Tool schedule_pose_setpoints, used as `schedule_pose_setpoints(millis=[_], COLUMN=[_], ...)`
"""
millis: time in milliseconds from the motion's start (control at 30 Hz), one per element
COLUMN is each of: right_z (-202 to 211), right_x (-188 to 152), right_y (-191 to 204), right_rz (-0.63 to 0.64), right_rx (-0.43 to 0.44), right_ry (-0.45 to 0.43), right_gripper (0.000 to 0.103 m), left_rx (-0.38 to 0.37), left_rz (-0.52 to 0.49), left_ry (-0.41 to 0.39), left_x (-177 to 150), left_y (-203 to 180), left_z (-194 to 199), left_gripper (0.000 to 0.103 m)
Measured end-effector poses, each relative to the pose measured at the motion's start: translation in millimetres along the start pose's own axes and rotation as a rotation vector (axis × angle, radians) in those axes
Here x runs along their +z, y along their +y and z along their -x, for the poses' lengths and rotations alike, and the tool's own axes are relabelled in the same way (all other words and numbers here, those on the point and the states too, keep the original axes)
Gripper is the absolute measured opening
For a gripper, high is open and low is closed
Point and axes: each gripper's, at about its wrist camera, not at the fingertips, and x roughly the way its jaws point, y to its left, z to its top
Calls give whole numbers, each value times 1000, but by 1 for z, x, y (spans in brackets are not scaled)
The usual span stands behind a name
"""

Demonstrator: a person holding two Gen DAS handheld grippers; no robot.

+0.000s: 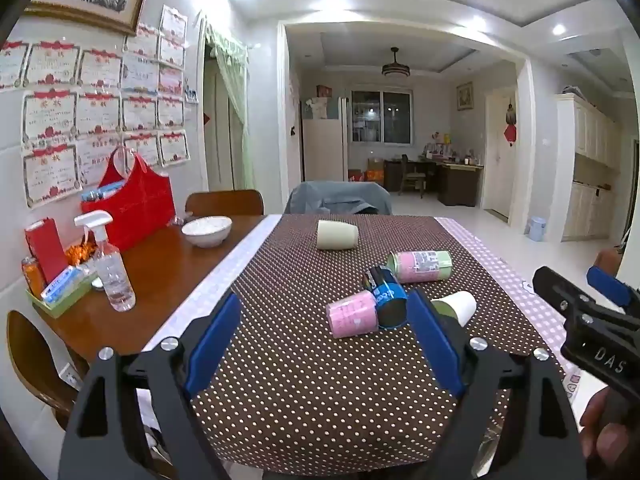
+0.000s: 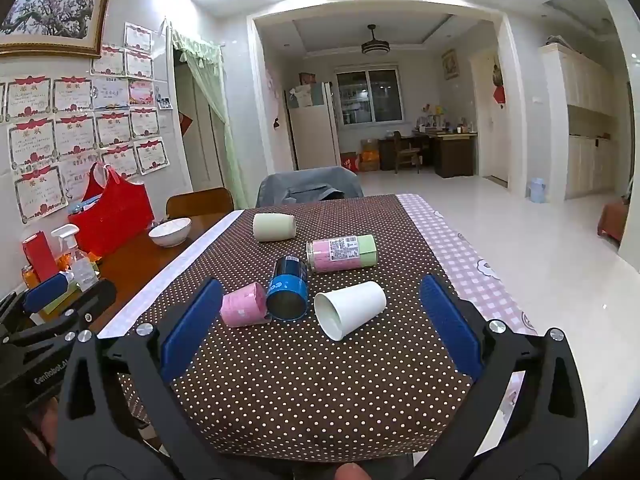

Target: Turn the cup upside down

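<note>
1. Your right gripper (image 2: 320,322) hangs over the near end of the table with its blue pads (image 2: 450,324) spread wide and nothing between them. Your left gripper (image 1: 320,336) is likewise wide and empty, level with it on the left.

2. The white paper cup (image 2: 350,309) lies on its side just ahead of the right gripper, on the dotted brown cloth (image 2: 320,392) toward the table's near right edge. Its open mouth faces you and a little left; its base points away toward the right.

3. I judge this cup the likeliest target, being nearest the right gripper. Come in across the body, one pad on each side wall, and close gently; paper walls will probably crush under a hard squeeze.

4. Grip near the middle rather than at the rim, then rotate until the mouth faces down and set it flat on the cloth.

5. Mind the blue can (image 2: 288,288) lying just left of the cup, with a pink cup (image 2: 244,305) touching its other side. Keep the left pad out of them.

6. Farther off lie a pink-and-green container (image 2: 342,254) and a cream cup (image 2: 274,227) near the table's far end.

7. Readable writing: "DAS" on the right gripper's body in the left view, "GenRobot.AI" partly visible on the left gripper's in the right view. The container's label is too small to read.
</note>
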Motion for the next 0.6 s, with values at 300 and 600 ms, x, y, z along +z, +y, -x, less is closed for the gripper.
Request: schedule_pose_setpoints(millis=[300, 600], right_z=[8, -5], right_x=[11, 21], right_y=[-1, -3], right_rz=[-18, -25], right_rx=[-17, 37], right_ry=[-45, -73], right_gripper=[97, 97], left_rx=[42, 39], left_rz=[-81, -73], left_ry=[-112, -111], left_x=[4, 5], left_y=[-11, -7], left_z=[14, 13], left_gripper=[84, 84])
